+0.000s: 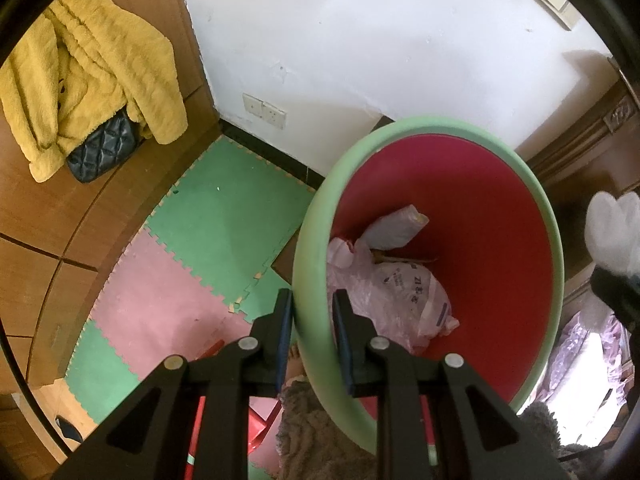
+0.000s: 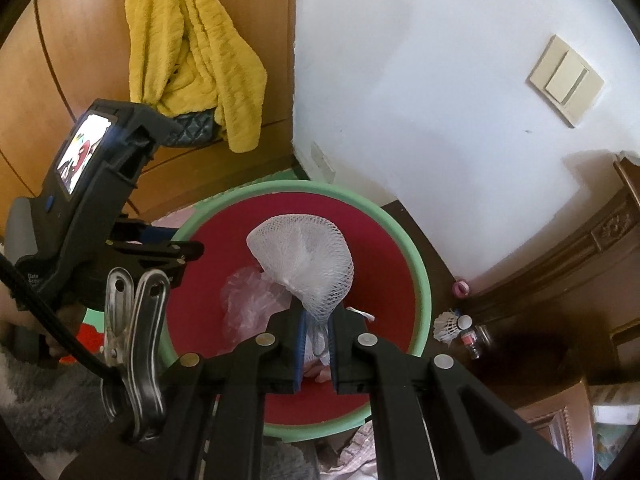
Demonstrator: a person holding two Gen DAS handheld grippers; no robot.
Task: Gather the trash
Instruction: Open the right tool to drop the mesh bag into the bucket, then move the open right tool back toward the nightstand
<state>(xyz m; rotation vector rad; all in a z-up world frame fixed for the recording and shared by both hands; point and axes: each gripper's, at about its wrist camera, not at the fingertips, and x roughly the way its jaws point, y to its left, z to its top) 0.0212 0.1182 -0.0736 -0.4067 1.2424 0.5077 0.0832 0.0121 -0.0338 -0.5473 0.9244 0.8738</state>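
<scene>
The left gripper (image 1: 312, 312) pinches the green rim of the red bin (image 1: 500, 200). The right gripper (image 2: 318, 326) squeezes a white foam net (image 2: 304, 256) between its jaws, sticking out over the bin.

one bin (image 2: 416, 264), one foam net (image 2: 308, 256), two shuttlecocks (image 2: 448, 326), one yellow coat (image 1: 92, 76)

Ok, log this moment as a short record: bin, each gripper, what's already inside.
bin: red bin with green rim, tilted
left gripper: shut on the bin's near rim
right gripper: shut on white foam fruit net, held over the bin's mouth
inside bin: pink plastic bag, crumpled white wrapper
nearby: shuttlecock on floor beside bin
</scene>
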